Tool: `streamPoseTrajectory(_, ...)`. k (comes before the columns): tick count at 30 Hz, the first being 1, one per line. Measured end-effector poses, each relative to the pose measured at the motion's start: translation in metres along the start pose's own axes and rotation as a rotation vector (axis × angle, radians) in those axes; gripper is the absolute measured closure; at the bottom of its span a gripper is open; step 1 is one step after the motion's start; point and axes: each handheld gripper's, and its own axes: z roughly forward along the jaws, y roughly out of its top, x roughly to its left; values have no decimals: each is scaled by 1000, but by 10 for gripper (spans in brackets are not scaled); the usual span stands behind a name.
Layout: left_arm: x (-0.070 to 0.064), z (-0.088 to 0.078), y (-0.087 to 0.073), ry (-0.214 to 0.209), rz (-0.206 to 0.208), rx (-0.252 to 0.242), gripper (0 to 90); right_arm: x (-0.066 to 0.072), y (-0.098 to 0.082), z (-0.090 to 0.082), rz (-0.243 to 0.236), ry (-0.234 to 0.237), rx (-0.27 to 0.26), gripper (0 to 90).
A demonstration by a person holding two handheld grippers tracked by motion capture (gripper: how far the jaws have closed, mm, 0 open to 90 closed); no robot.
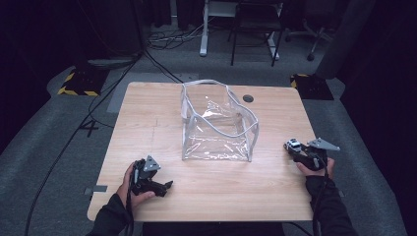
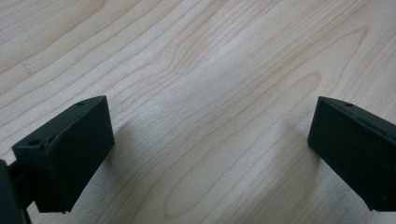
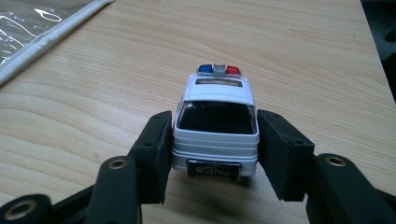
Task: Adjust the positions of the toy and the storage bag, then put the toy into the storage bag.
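Observation:
A white toy police car [image 3: 217, 93] with red and blue roof lights stands on the wooden table [image 1: 147, 113] near its right edge. My right gripper [image 3: 215, 122] is shut on the car's rear sides, one pad against each flank; the high view shows the car [image 1: 294, 144] at the tips of my right gripper [image 1: 296, 150]. A clear plastic bag [image 1: 219, 123] with white trim stands open at the table's middle, and its edge [image 3: 42, 28] lies off to the car's left. My left gripper [image 1: 166, 187] rests at the front left, open over bare wood [image 2: 210, 126].
A round cable hole [image 1: 248, 98] sits in the tabletop behind the bag. Cables [image 1: 78, 132] run across the grey floor to the left. Yellow-black striped feet [image 1: 78, 83] and desk legs [image 1: 204, 29] stand beyond the far edge.

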Motion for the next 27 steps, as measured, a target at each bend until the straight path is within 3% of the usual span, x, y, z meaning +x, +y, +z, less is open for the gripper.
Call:
streamPoseTrajectory(12,0,-2,-1,9,8,3,5,0,3,-1,1,-8,-24,480)
streamPoseTrajectory(18,0,-2,-1,9,8,3,6,-4,13,-9,15,-11,-64,480)
streamPoseTrajectory(27,0,-2,-1,10,9,3,5,-3,21,-13,-5,-8,-74,480)
